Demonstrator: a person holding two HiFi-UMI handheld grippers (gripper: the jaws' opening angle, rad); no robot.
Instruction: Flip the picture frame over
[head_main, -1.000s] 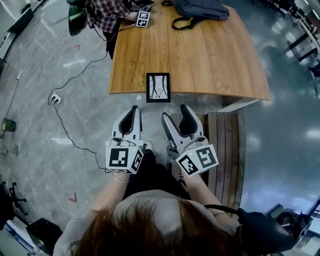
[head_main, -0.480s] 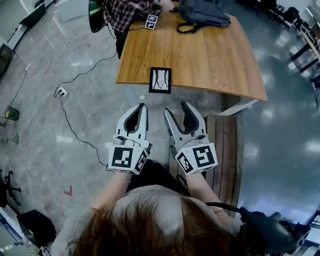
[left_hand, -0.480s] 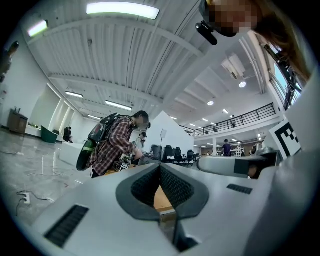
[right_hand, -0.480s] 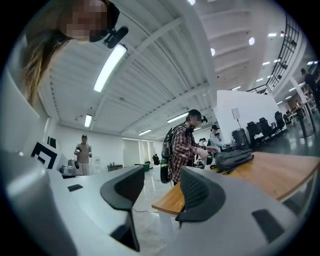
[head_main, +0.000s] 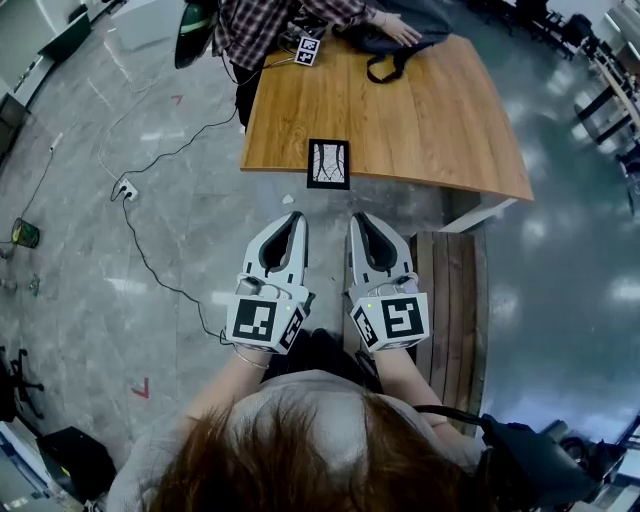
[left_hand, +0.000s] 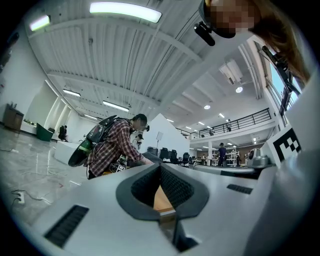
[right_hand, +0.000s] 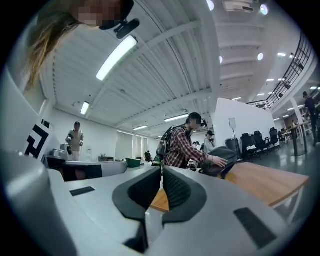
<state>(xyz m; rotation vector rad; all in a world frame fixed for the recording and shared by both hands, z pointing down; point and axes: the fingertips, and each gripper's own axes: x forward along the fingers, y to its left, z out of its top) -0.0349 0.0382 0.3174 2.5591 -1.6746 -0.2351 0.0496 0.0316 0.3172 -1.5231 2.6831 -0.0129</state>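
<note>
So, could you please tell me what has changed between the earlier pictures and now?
The right gripper has just closed its jaws on nothing and rolled more upright; it and the left gripper, shut throughout, now sit closer together. Nothing was taken hold of. The picture frame lies picture-side up at the near edge of the table as before, untouched.

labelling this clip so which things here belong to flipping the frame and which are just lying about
For the job:
picture frame, at the table's near edge
left gripper, shut and empty
right gripper, jaws just closed, nothing between them

Just lying about:
bag, another person's hand on it
marker cube
power strip
bench
</note>
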